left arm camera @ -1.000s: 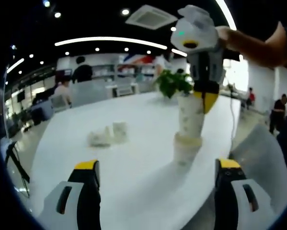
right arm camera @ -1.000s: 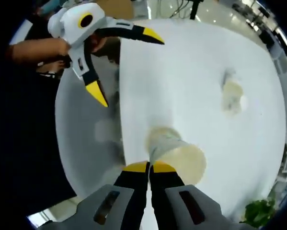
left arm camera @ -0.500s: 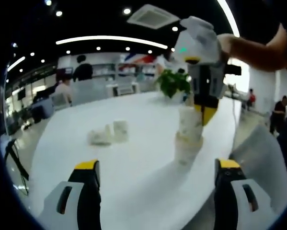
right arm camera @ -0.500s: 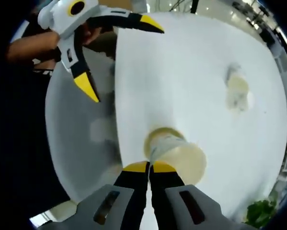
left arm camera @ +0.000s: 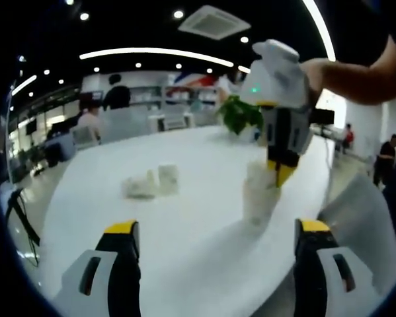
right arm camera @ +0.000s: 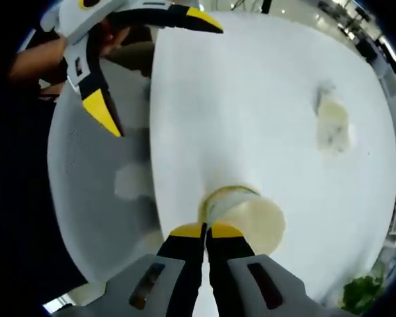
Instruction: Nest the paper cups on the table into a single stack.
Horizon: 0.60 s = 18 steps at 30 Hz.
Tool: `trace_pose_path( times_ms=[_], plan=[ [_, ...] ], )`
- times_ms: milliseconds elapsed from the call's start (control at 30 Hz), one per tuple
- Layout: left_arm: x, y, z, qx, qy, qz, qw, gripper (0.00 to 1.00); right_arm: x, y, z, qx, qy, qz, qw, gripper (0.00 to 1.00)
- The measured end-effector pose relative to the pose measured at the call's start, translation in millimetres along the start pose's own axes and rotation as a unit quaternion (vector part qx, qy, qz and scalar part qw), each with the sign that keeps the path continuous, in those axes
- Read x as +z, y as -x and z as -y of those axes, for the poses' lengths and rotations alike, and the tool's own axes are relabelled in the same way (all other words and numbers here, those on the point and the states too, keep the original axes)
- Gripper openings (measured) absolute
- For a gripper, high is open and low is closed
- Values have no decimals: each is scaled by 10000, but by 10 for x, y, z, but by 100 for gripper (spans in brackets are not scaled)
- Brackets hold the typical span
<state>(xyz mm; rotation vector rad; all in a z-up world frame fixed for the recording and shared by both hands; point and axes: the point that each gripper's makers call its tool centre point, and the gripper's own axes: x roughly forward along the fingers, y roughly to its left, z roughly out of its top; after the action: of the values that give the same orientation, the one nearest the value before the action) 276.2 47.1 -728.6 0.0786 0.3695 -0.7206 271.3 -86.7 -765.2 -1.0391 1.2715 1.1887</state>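
Observation:
On the white table [left arm camera: 198, 152] stands a paper cup stack [left arm camera: 260, 193]. My right gripper [left arm camera: 282, 170] reaches down from above, shut on the rim of the stack's top cup. In the right gripper view that top cup [right arm camera: 250, 221] is seen from above, its rim pinched in my right gripper [right arm camera: 207, 231], and a lower cup's rim [right arm camera: 217, 196] shows around it. Two more cups [left arm camera: 149, 183] sit together further off, one upright and one lying; they also appear as cups [right arm camera: 333, 122]. My left gripper [left arm camera: 217, 228] hangs open with nothing in it, also seen as the left gripper [right arm camera: 151, 66].
A potted plant [left arm camera: 240, 113] stands at the table's far side, also seen as the plant [right arm camera: 359, 294]. A grey surface [right arm camera: 85, 191] lies beside the table's near edge. People and desks are in the background [left arm camera: 92, 125].
My right gripper has pushed the held cup down into the lower cup, so the stack is shorter. The left gripper stays open and has hardly moved.

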Motion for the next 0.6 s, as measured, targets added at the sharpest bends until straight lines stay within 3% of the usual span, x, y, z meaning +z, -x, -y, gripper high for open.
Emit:
trace_pose_path(
  times_ms=[367,533,600],
  plan=[
    [-10,-5,-13,-1,4,-23,10000,95,-4,-52,47,2,-73,76,9999,0],
    [-13,-4,-13,-3,-4,-32,10000,95,53,8,14,113,52,389,9992,1],
    [-10,-4,-12,-5,-1,-26,10000,95,79,38,25,103,59,514,9986,6]
  ],
)
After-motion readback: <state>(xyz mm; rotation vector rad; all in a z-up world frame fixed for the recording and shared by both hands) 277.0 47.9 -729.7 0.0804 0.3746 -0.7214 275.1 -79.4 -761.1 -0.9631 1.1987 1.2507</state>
